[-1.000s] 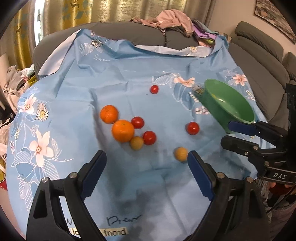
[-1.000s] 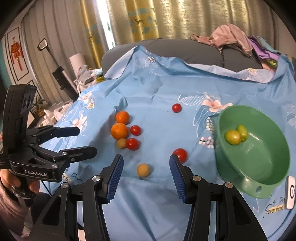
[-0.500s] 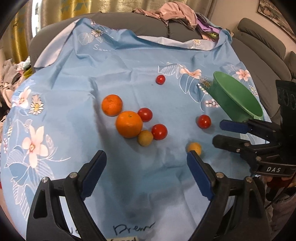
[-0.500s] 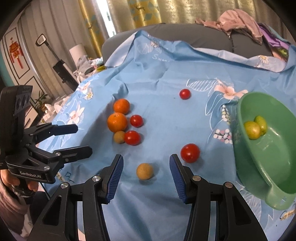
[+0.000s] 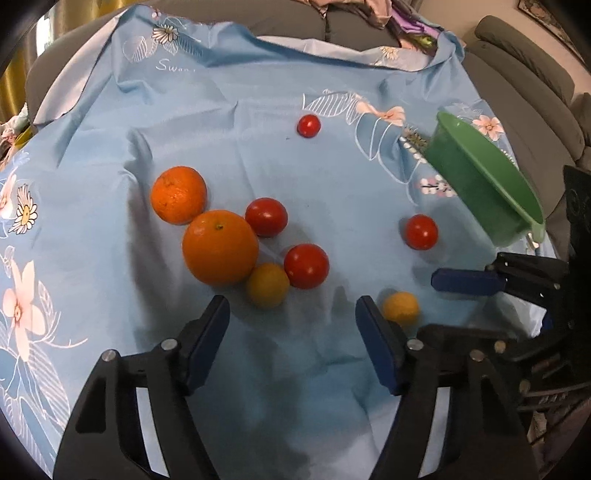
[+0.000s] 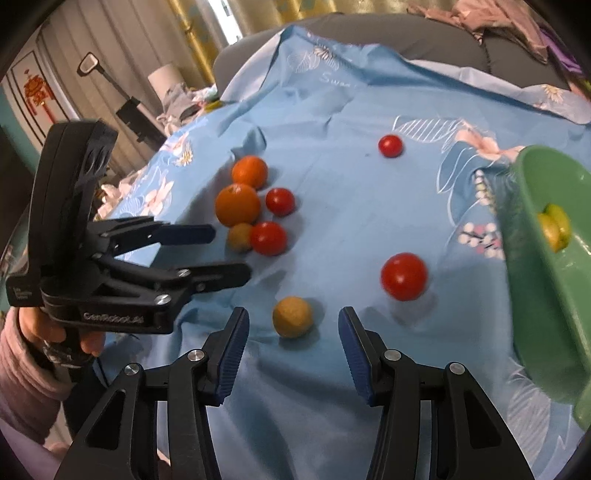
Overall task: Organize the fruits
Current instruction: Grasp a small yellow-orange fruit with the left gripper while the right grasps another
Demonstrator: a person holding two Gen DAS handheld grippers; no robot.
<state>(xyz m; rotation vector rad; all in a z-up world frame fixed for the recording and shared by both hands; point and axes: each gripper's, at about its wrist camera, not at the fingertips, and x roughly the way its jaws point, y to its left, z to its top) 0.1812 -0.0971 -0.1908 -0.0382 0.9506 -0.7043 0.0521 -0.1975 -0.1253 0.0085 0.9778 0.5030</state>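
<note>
left gripper jaws closing, nothing between them, just short of small round yellow-orange fruit mid light-blue floral cloth. right gripper partly open, empty, round tan fruit just ahead. green plastic bowl at cloth's right edge.

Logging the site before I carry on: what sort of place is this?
Most likely a home living room: a grey sofa with loose clothes on it, gold curtains, and a floral blue cloth spread for the fruit.
</note>
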